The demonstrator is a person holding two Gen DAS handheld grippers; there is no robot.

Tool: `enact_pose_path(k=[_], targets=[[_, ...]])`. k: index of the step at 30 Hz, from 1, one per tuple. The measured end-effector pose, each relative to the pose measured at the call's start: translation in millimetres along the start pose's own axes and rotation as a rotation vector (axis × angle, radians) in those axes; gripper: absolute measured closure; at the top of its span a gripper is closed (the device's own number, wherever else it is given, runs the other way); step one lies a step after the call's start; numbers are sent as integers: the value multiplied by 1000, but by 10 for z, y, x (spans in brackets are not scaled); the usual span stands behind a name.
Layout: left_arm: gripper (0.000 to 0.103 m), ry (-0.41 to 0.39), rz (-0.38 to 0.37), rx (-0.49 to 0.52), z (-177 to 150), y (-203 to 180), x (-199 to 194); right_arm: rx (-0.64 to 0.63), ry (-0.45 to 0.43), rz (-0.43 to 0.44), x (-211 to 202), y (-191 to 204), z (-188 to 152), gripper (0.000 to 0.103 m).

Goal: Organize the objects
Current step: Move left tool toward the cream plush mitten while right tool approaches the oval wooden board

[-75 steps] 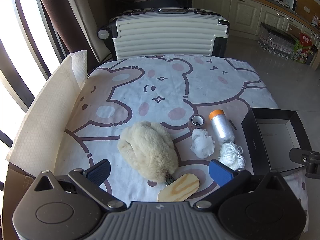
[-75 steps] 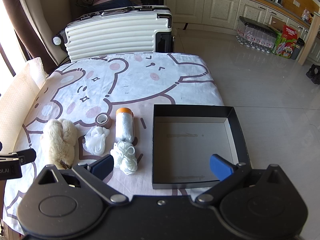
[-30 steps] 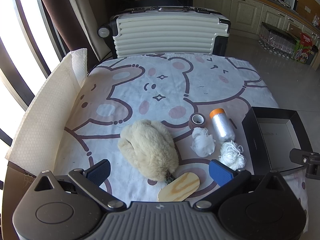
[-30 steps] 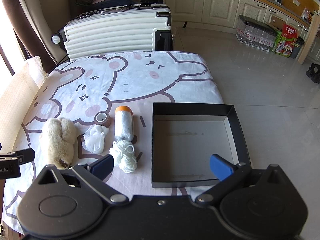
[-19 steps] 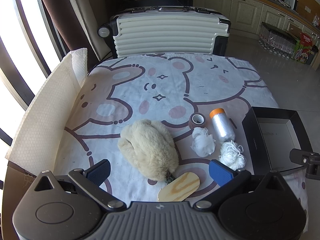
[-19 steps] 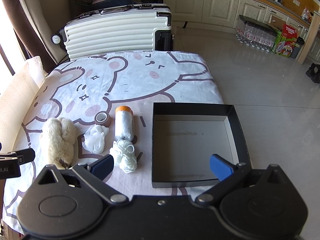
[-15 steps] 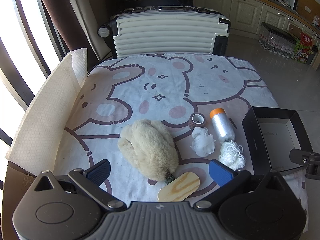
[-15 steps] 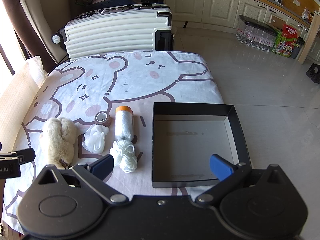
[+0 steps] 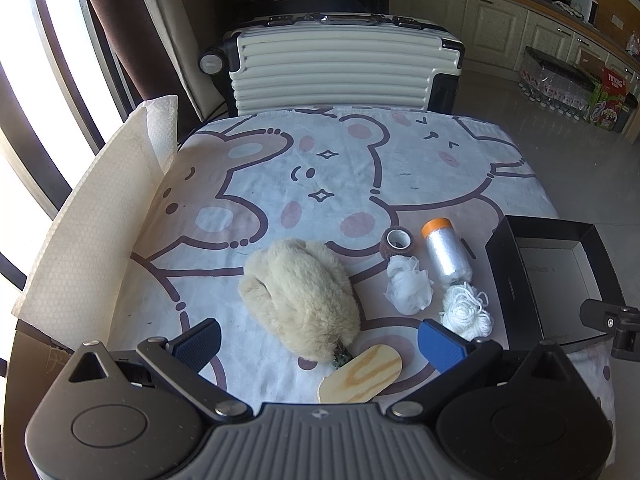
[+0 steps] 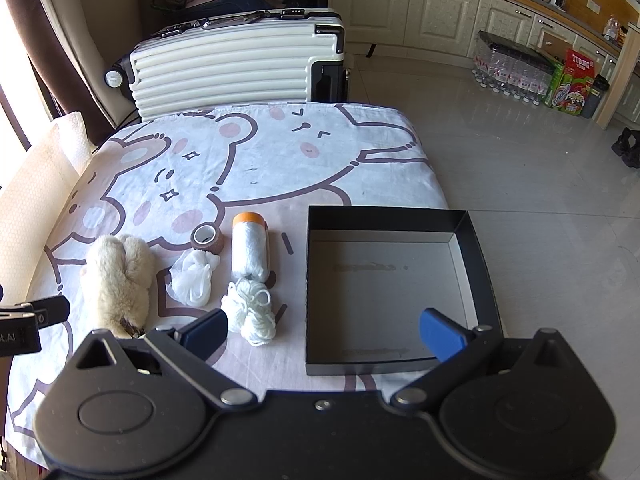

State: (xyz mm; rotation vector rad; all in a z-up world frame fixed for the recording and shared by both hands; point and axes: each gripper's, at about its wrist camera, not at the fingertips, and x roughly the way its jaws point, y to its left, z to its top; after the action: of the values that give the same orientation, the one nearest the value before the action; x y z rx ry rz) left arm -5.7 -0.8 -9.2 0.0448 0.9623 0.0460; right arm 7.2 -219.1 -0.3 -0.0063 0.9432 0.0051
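Note:
On the bear-print cloth lie a fluffy cream duster [image 9: 300, 292] [image 10: 118, 280] with a wooden handle [image 9: 360, 374], a brown tape roll [image 9: 397, 242] [image 10: 207, 237], a white mesh ball [image 9: 408, 290] [image 10: 193, 276], an orange-capped roll of clear film [image 9: 446, 252] [image 10: 250, 248] and a bundle of white yarn [image 9: 466, 312] [image 10: 252, 308]. An empty black box [image 10: 390, 280] [image 9: 508, 280] sits to their right. My left gripper [image 9: 320, 342] is open above the duster's handle end. My right gripper [image 10: 324, 330] is open, straddling the box's near left corner.
A white ribbed suitcase [image 9: 340, 70] [image 10: 236, 62] stands behind the table's far edge. A white padded sheet [image 9: 92, 232] lines the left edge. Tiled floor [image 10: 520, 168] lies to the right, with bottled water and a carton by the cabinets.
Nothing has visibly changed beyond a very slight drift of both views; both grippers stay open and no object has moved.

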Motion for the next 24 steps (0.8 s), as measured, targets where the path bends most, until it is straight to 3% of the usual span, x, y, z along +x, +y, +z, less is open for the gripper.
enact_pose_path(k=[24], targets=[[0, 24, 42, -93, -10, 589, -28, -56, 3, 55, 43, 514, 57, 0]])
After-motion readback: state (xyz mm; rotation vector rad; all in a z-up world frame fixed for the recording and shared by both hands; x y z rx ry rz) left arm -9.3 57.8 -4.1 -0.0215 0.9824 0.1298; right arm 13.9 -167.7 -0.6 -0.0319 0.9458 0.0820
